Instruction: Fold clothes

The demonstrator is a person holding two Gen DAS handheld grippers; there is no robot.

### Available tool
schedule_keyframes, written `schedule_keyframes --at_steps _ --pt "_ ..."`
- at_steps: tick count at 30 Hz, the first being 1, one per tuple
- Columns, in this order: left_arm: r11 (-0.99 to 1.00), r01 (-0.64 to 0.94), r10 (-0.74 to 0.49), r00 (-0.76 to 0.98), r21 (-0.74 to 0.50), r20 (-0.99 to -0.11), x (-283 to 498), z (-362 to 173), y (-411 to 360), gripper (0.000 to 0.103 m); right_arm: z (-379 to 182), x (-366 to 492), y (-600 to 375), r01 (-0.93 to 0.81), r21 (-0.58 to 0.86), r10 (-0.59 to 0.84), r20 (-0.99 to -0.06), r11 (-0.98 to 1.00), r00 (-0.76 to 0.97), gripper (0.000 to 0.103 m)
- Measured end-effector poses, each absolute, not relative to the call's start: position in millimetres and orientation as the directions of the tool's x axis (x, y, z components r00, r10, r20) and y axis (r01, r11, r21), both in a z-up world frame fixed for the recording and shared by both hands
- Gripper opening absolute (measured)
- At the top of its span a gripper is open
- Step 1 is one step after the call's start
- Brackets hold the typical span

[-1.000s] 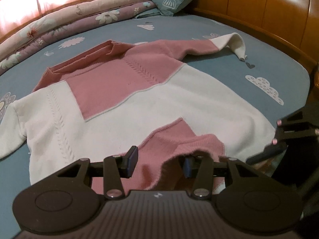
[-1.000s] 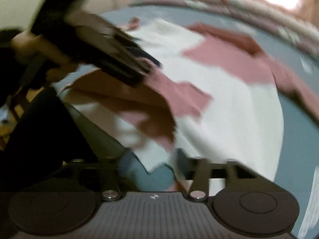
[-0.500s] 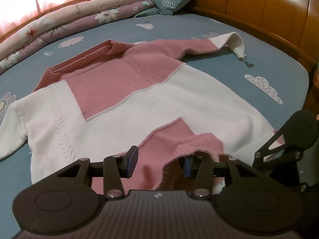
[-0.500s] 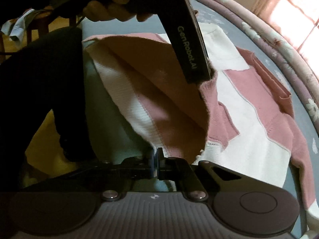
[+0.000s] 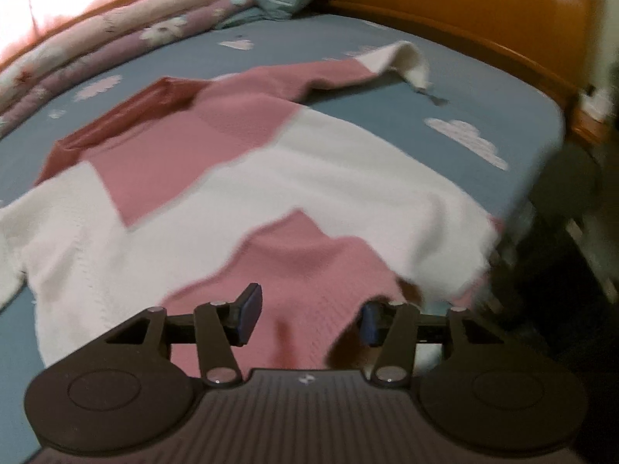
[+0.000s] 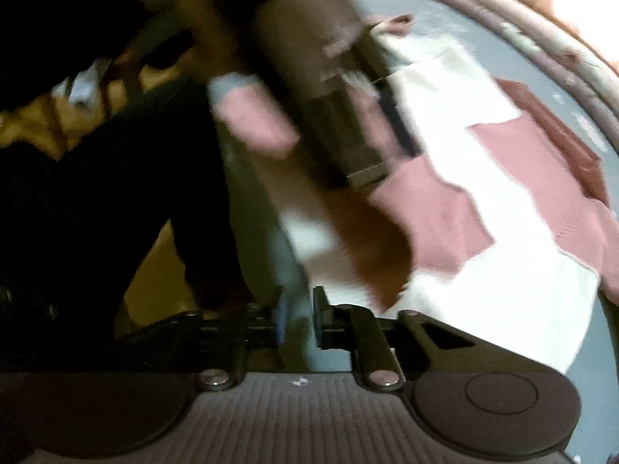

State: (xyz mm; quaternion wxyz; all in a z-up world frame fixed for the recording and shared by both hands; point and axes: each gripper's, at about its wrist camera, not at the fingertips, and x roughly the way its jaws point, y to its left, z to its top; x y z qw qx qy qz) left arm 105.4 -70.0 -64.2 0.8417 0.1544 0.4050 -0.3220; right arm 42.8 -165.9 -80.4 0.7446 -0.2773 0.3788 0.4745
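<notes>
Since half a second ago my left gripper (image 5: pixel 307 315) has let the pink hem go: its jaws have just been opening and now stand apart over the sweater (image 5: pixel 271 178), pads clear. My right gripper (image 6: pixel 298 319), pinched tight then, has just been opening to a narrow gap; nothing visibly pressed between its fingers. Beyond them the sweater lies spread on the blue bed sheet (image 5: pixel 483 100), far sleeve (image 5: pixel 402 58) reaching toward the wooden headboard (image 5: pixel 483 4).

sweater (image 5: pixel 309 178) hem blurred, left sleeve cut off at edge, left tool (image 6: pixel 348 116) motion-smeared
</notes>
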Motion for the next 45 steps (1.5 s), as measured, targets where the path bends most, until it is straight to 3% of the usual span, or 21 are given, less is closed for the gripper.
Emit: schedule_keyframes --at_steps 4,6,8,12,18,21,27,30,37,45 --pt "0.726 0.688 -0.452 0.463 -0.012 -0.763 83.5 -51.9 -60.5 0.054 -93.3 59.9 -170.5 -0.853 0.015 0.485 -0.828 0.522 0.282 0.028" --pt "0.739 0.674 -0.463 0.488 -0.018 -0.74 75.3 -42.6 -50.3 0.062 -100.6 59.5 -173.2 -0.839 0.038 0.477 -0.836 0.543 0.272 0.029" --pt "0.752 0.659 -0.468 0.515 -0.017 -0.718 69.1 -34.6 -38.4 0.065 -100.6 53.3 -178.9 -0.832 0.032 0.48 -0.829 0.554 0.288 0.039" --pt "0.822 0.569 -0.407 0.558 -0.024 -0.724 77.3 -41.7 -12.7 0.069 -86.4 49.8 -196.0 -0.782 0.021 0.49 -0.79 0.623 0.369 0.043" --pt "0.923 0.384 -0.217 0.56 0.019 -0.8 101.4 -81.9 3.3 0.064 -93.3 59.3 -200.2 -0.674 -0.081 0.377 -0.776 0.734 0.505 0.043" --pt "0.953 0.302 -0.177 0.61 0.021 -0.772 100.4 -77.2 22.1 0.063 -97.7 57.4 -200.4 -0.623 -0.071 0.356 -0.767 0.779 0.533 0.059" --pt "0.998 0.019 -0.052 0.634 -0.052 -0.771 117.4 -71.8 88.4 0.046 -99.7 49.7 -228.0 -0.452 0.058 0.342 -0.74 0.89 0.58 0.059" --pt "0.991 -0.016 -0.097 0.62 -0.135 -0.779 124.9 -80.4 105.1 0.045 -102.7 49.6 -235.9 -0.383 0.127 0.345 -0.736 0.915 0.582 0.059" --pt "0.977 0.023 -0.178 0.63 -0.211 -0.756 147.1 -86.9 110.0 0.046 -94.4 45.2 -247.1 -0.35 0.129 0.33 -0.721 0.928 0.609 0.06" --pt "0.89 0.004 -0.337 0.679 -0.456 -0.652 202.0 -81.5 143.5 0.049 -91.6 51.1 -261.0 -0.278 0.168 0.311 -0.715 0.946 0.626 0.061"
